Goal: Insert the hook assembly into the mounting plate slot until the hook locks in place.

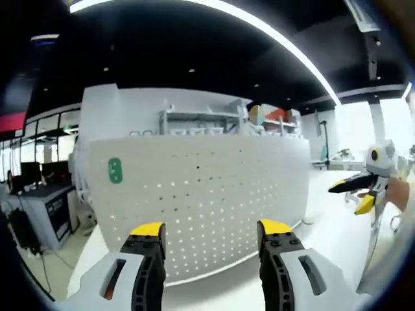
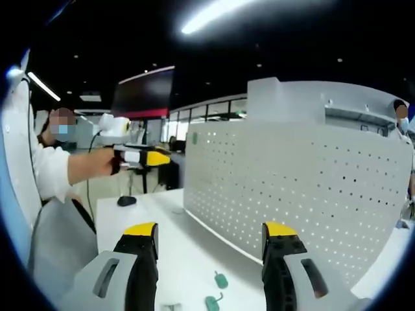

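A white perforated mounting plate stands upright on the white table, and it fills the right half of the right gripper view. A small green piece sits on its upper left face. Two green hook parts lie on the table in front of the plate, between my right jaws. My left gripper is open and faces the plate with nothing in it. My right gripper is open above the table, also holding nothing. Each gripper shows in the other's view: the right one and the left one.
A person in a white sleeve holds the left gripper at the table's end. A dark mouse-like object lies on the table near the far edge. Desks with monitors stand beyond the table.
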The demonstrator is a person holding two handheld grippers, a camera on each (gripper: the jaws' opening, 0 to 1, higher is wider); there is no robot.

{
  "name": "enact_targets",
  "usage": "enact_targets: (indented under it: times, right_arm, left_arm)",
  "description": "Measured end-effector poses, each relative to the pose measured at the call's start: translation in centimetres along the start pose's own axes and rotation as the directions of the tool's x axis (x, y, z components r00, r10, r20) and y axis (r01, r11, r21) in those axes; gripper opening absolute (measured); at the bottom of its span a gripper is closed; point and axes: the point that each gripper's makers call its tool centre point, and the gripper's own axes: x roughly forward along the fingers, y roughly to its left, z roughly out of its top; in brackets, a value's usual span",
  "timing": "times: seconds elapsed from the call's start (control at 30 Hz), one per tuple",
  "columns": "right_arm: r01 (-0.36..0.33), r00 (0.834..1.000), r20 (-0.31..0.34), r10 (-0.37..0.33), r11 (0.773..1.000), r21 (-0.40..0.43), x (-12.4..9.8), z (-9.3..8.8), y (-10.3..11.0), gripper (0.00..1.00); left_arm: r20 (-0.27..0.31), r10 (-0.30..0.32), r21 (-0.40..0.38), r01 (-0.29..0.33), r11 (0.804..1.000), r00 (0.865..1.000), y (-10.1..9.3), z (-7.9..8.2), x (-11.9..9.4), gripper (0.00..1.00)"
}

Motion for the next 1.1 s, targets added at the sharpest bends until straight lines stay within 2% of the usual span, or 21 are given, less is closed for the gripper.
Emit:
enact_targets:
  times: [0.13, 0.33, 0.6, 0.8, 1.1]
  right_arm:
    - [0.0, 1.0, -0.005, 0.0, 1.0, 0.0, -0.1, -0.2, 0.1, 0.64]
    - [-0.001, 1.0, -0.012, 0.001, 1.0, 0.005, -0.2, -0.6, 0.5, 0.64]
    - [-0.006, 1.0, -0.007, 0.006, 1.0, 0.004, -0.5, -0.6, 0.7, 0.64]
    - [-0.007, 1.0, -0.005, 0.007, 1.0, 0.006, -1.0, -0.9, 1.0, 0.63]
    - [0.007, 1.0, -0.016, -0.007, 1.0, 0.011, -2.0, -1.8, 0.2, 0.62]
  left_arm:
    - [0.006, -0.034, -0.025, 0.034, 0.999, 0.999, -1.8, -0.4, -0.7, 0.6]
    - [-0.02, -0.074, -0.042, 0.073, 0.996, 0.997, -4.3, -1.7, -1.8, 0.61]
    - [-0.021, -0.104, -0.035, 0.103, 0.994, 0.994, -7.0, -2.1, -2.7, 0.61]
    - [-0.026, -0.121, -0.018, 0.121, 0.993, 0.992, -8.4, -2.2, -3.0, 0.6]
    - [-0.033, -0.144, -0.006, 0.144, 0.99, 0.989, -9.9, -2.4, -2.8, 0.59]
